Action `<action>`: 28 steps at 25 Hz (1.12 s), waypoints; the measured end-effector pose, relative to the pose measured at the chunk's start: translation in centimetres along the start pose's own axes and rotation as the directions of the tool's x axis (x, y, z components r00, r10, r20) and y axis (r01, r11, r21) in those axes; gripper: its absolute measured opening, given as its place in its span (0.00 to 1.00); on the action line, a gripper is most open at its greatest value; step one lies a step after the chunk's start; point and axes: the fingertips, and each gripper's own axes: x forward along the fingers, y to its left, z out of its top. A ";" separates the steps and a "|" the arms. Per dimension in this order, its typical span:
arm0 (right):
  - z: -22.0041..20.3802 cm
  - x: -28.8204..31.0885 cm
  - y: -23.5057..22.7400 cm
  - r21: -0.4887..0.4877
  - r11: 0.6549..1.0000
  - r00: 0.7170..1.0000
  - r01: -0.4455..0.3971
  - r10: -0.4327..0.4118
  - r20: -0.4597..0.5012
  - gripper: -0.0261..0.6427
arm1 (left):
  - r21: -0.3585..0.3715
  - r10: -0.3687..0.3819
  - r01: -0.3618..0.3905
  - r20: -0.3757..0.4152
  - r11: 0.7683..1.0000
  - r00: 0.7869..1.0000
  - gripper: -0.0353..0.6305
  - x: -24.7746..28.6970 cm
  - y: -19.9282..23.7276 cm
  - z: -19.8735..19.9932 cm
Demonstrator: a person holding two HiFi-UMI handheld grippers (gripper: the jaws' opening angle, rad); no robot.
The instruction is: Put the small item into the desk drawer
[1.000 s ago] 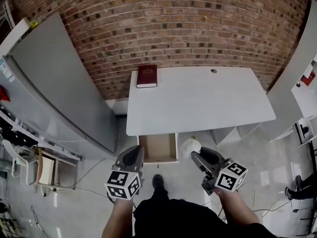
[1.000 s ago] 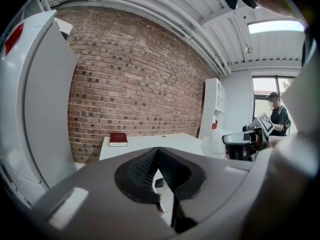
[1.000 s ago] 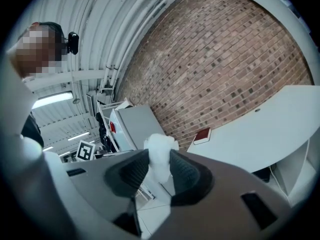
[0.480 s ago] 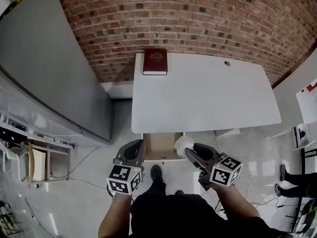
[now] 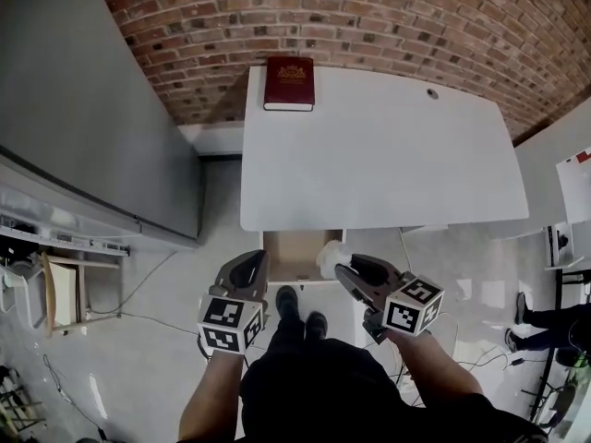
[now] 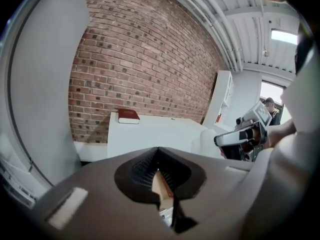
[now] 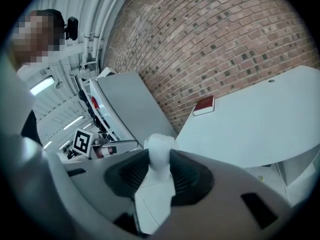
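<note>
Right gripper view shows the right gripper (image 7: pixel 159 170) pinching the small white item (image 7: pixel 160 151), lower centre. It looks soft, light and crushable, so a gentle mid-body hold suits. Head view puts it at the right edge of the open drawer (image 5: pixel 286 252).

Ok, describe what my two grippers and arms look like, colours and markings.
Both the left gripper and the right gripper have smooth grey shells, with black ribbed pads inside the jaws. Each carries a white cube printed with black square markers. No cables show. The person wears a black top, forearms uncovered.
</note>
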 end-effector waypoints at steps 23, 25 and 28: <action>-13.9 8.6 -9.5 0.003 1.000 0.964 -0.003 0.004 -0.267 0.24 | -0.093 0.058 -0.068 -0.108 0.993 0.992 0.07 7.7 3.0 -13.6; -15.2 9.8 -10.4 -0.005 1.000 0.954 -0.005 0.003 -0.299 0.24 | -0.105 0.055 -0.067 -0.115 0.992 0.992 0.07 8.6 3.3 -14.7; -17.0 11.8 -12.1 0.005 1.000 0.945 0.004 -0.002 -0.326 0.24 | -0.118 0.057 -0.073 -0.137 0.990 0.989 0.07 9.6 4.2 -16.5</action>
